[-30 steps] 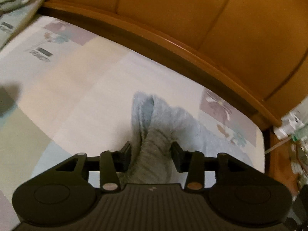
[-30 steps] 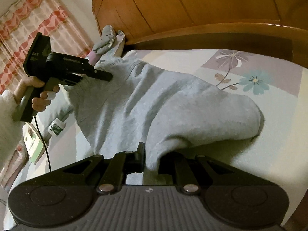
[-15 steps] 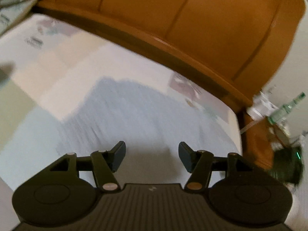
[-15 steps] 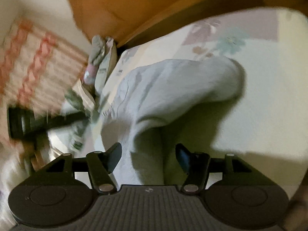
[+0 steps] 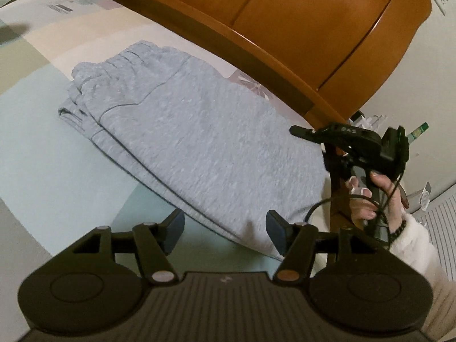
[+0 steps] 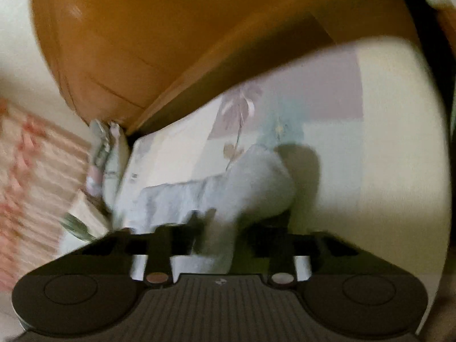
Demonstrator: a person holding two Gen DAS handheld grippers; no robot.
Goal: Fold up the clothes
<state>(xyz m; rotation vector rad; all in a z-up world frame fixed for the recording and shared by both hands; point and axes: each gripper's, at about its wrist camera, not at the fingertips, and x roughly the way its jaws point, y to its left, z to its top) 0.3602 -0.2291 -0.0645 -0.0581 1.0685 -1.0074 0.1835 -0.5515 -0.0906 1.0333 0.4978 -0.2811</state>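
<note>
We are holding our left gripper (image 5: 225, 229) wide open and empty above the near edge of the folded grey sweatpants (image 5: 199, 139), which are lying flat on the patterned bedsheet (image 5: 57, 171). Our right gripper (image 6: 228, 228) is blurred; its jaws seem parted around grey cloth, but we cannot tell.

pants (image 5: 199, 131) flat on bed (image 5: 57, 176) | headboard (image 5: 285, 28) behind | right tongs (image 5: 296, 131) apparently at their right edge
</note>
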